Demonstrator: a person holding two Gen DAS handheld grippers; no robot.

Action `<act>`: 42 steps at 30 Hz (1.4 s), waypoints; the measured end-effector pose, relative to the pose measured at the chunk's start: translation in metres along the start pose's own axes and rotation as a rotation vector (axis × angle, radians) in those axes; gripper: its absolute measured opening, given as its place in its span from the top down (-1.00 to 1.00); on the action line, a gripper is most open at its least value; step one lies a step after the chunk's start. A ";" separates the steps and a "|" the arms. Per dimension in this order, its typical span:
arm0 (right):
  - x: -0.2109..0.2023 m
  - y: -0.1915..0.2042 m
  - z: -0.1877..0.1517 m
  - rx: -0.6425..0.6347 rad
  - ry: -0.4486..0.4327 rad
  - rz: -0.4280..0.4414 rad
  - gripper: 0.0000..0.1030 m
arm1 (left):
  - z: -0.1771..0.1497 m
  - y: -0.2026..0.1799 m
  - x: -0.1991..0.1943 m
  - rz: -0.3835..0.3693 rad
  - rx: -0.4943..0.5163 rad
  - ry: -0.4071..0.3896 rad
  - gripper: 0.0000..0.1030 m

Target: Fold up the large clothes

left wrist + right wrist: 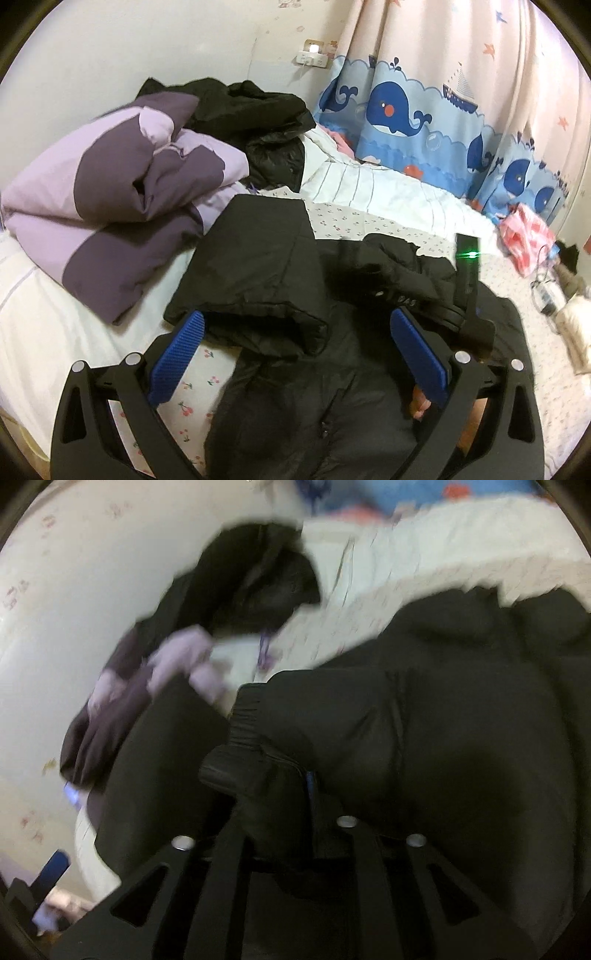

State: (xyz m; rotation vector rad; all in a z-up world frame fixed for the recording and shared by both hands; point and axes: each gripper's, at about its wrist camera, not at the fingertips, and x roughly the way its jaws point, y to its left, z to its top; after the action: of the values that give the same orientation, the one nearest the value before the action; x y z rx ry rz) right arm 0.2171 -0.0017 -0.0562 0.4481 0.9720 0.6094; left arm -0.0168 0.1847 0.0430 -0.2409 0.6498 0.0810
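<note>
The black jacket (pixel 295 295) lies spread on the bed (pixel 55 332), over a white sheet printed with small cherries, just beside a folded purple quilt (pixel 110 206). The left claw (pixel 295 354) hovers over the jacket with its blue pads (pixel 177 354) spread wide and nothing between them. In the blurred right wrist view, the right claw (pixel 291 794) is closed on a bunched fold of the jacket (pixel 443 720) next to an elastic cuff (pixel 245 716). A second heap of dark clothing (pixel 255 110) sits against the wall behind the quilt. A whale-print curtain (pixel 406 110) hangs beyond the bed.
</note>
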 end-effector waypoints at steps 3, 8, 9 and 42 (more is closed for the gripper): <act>-0.002 -0.001 0.004 0.034 0.093 -0.035 0.63 | -0.001 -0.001 0.002 0.014 0.009 0.002 -0.89; -0.040 0.006 -0.007 -0.070 0.166 -0.060 -0.62 | -0.002 -0.003 -0.001 0.023 0.013 -0.015 -0.89; -0.048 0.009 -0.010 -0.111 0.170 -0.066 -0.75 | -0.001 -0.003 -0.001 0.025 0.017 -0.019 -0.89; -0.025 0.023 -0.016 -0.245 0.092 -0.279 -0.87 | 0.011 0.037 -0.023 0.057 -0.146 -0.142 -0.89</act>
State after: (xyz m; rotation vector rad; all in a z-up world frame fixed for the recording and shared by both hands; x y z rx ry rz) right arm 0.1865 0.0000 -0.0345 0.0653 1.0110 0.4907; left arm -0.0339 0.2238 0.0583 -0.3537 0.5097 0.1993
